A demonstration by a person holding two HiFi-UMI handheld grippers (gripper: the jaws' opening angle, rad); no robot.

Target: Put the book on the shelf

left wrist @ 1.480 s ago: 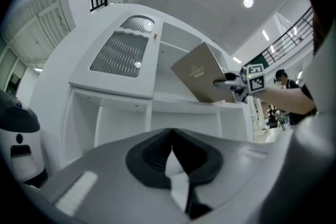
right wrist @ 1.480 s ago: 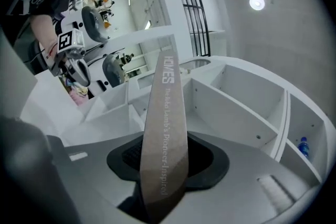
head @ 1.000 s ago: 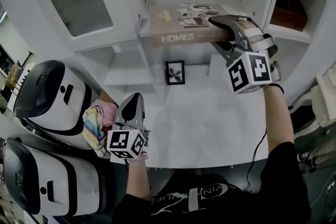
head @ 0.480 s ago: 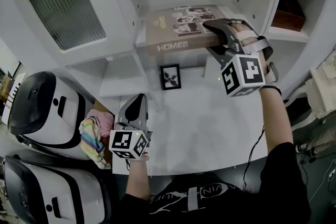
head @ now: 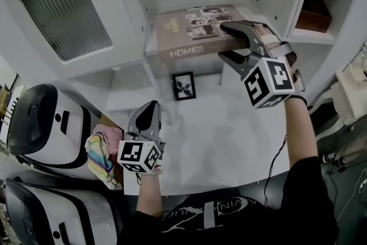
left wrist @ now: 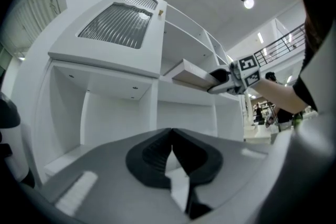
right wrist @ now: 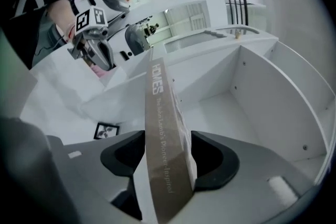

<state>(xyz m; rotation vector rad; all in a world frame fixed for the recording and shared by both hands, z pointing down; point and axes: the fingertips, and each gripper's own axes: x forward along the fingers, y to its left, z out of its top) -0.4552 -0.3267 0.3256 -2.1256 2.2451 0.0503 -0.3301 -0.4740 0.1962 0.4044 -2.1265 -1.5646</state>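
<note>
HOMES book (head: 189, 37) lies flat at the shelf's (head: 149, 43) front edge, so the right gripper's (head: 222, 41) jaws have just been opening around it, probably letting go; left gripper's (head: 151, 107) closed, empty.

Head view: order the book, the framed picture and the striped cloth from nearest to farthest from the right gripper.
1. book, between the jaws of the right gripper, which have just been opening.
2. framed picture, below the shelf.
3. striped cloth, far at the lower left.
</note>
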